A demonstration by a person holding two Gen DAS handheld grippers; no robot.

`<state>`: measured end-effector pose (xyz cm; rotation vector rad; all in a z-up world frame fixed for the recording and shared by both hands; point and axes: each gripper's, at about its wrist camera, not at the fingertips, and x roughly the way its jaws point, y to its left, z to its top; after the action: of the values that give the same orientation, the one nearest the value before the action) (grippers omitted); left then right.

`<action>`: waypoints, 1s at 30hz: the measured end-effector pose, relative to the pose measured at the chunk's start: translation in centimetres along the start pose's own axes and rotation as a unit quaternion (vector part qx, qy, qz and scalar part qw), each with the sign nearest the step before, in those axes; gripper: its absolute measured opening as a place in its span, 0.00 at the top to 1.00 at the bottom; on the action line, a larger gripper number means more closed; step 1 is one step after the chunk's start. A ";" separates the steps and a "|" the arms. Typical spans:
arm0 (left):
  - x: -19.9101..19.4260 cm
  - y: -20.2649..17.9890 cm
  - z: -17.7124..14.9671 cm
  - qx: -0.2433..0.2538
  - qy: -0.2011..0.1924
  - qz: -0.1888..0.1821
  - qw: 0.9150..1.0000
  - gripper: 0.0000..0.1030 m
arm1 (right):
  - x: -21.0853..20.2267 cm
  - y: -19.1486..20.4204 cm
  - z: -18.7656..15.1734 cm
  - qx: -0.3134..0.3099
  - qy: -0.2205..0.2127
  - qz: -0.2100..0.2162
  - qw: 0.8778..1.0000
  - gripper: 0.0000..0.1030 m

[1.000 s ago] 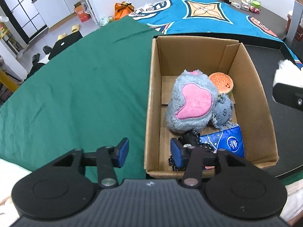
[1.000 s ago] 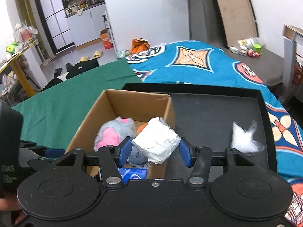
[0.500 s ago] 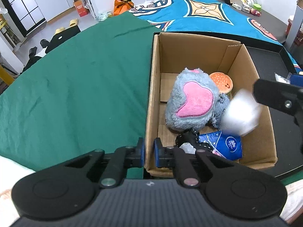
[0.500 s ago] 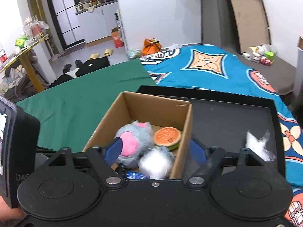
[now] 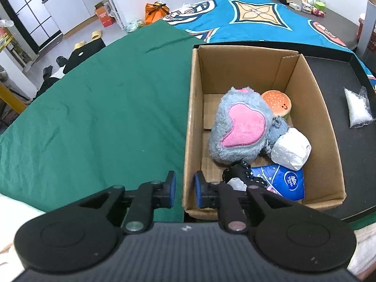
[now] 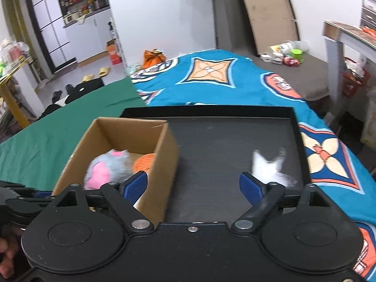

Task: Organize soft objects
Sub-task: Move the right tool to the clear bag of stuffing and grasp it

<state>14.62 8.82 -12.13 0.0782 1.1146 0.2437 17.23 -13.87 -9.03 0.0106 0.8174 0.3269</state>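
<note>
The left tool (image 5: 184, 191) straddles the cardboard box's (image 5: 190, 127) near-left wall, jaws opening, pads just off it. Inside, the white wrapped bundle (image 5: 291, 148) now lies right of the grey-pink plush (image 5: 239, 127). The right tool (image 6: 193, 185), emptied, spreads wide over the black tray (image 6: 225, 141); a clear bag (image 6: 268, 164) lies right.

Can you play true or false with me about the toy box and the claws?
1. The white bundle lies inside the cardboard box. True.
2. The right claw is holding a toy. False: its jaws are opening with nothing between them.
3. A clear bag of white stuff lies on the black tray. True.
4. The burger toy sits on the green cloth. False: it is in the box, behind the grey and pink plush.
</note>
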 end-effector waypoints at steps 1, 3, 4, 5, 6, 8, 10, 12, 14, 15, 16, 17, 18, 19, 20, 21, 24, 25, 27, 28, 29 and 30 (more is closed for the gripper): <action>0.0 0.1 0.1 -0.001 0.000 0.003 1.000 0.77 | 0.0 -0.5 0.0 0.002 -0.001 -0.002 1.000 0.17; -0.1 0.0 0.2 -0.002 -0.001 0.007 1.000 0.70 | -0.1 -1.6 0.2 0.008 -0.004 -0.008 1.000 0.17; -0.2 0.0 0.1 -0.002 -0.002 0.009 1.000 0.66 | -0.1 -2.1 0.2 0.011 -0.006 -0.010 1.000 0.17; -0.2 -0.1 0.2 0.000 -0.003 0.011 1.000 0.64 | -0.1 -2.6 0.3 0.013 -0.007 -0.012 1.000 0.16; -0.3 -0.2 0.2 0.003 -0.004 0.015 1.000 0.62 | 0.0 -3.0 0.3 0.015 -0.007 -0.013 1.000 0.16; -0.4 -0.5 0.2 0.010 -0.006 0.021 1.000 0.60 | 0.1 -3.9 0.4 0.020 -0.009 -0.016 1.000 0.16; -0.6 -0.8 0.3 0.016 -0.007 0.028 0.999 0.57 | 0.2 -4.7 0.3 0.025 -0.011 -0.018 0.999 0.16; -0.6 -0.9 0.4 0.020 -0.006 0.033 0.999 0.56 | 0.2 -5.5 0.2 0.031 -0.011 -0.019 0.999 0.16; -0.6 -0.9 0.6 0.019 -0.004 0.037 0.999 0.55 | 0.4 -6.2 0.0 0.037 -0.009 -0.021 0.999 0.16; -0.6 -0.9 0.7 0.018 -0.003 0.040 0.999 0.54 | 0.5 -6.6 0.0 0.041 -0.008 -0.021 0.999 0.16; -0.7 -0.8 0.9 0.015 -0.002 0.043 0.999 0.54 | 0.5 -6.9 -0.1 0.045 -0.009 -0.022 0.999 0.16; -0.7 -0.8 0.9 0.013 -0.002 0.045 0.999 0.53 | 0.6 -7.3 -0.1 0.049 -0.009 -0.022 0.998 0.15; -0.7 -0.8 1.0 0.011 0.000 0.047 0.999 0.53 | 0.7 -7.6 -0.2 0.054 -0.010 -0.022 0.998 0.15; -0.7 -0.8 1.1 0.008 0.001 0.049 0.999 0.53 | 0.8 -8.0 -0.3 0.059 -0.011 -0.022 0.998 0.15; -0.7 -0.9 1.2 0.005 0.002 0.049 0.999 0.52 | 0.9 -8.4 -0.4 0.065 -0.011 -0.022 0.998 0.15; -0.7 -0.9 1.3 0.002 0.003 0.049 0.999 0.52 | 1.0 -8.8 -0.5 0.070 -0.011 -0.022 0.997 0.15; -0.7 -1.4 1.6 -0.001 0.006 0.052 0.999 0.51 | 1.6 -10.1 -0.6 0.086 -0.010 -0.021 0.996 0.15; -0.6 -1.7 1.7 0.001 0.007 0.054 0.999 0.51 | 1.8 -10.5 -0.5 0.091 -0.009 -0.024 0.995 0.15; -0.6 -2.3 1.9 0.006 0.007 0.055 0.998 0.50 | 2.2 -11.2 -0.4 0.104 -0.007 -0.026 0.994 0.15; -0.6 -2.5 1.9 0.008 0.008 0.054 0.998 0.50 | 2.6 -11.5 -0.2 0.109 -0.004 -0.024 0.994 0.15; -0.5 -2.7 2.0 0.013 0.009 0.054 0.998 0.50 | 2.9 -11.7 -0.2 0.112 -0.002 -0.023 0.993 0.15; -0.5 -2.9 2.0 0.017 0.010 0.055 0.998 0.50 | 3.2 -11.8 -0.1 0.112 -0.003 -0.024 0.993 0.15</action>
<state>16.70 6.01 -11.32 0.1676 1.1349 0.3240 22.52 -24.15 -12.97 0.2010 0.8444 0.1891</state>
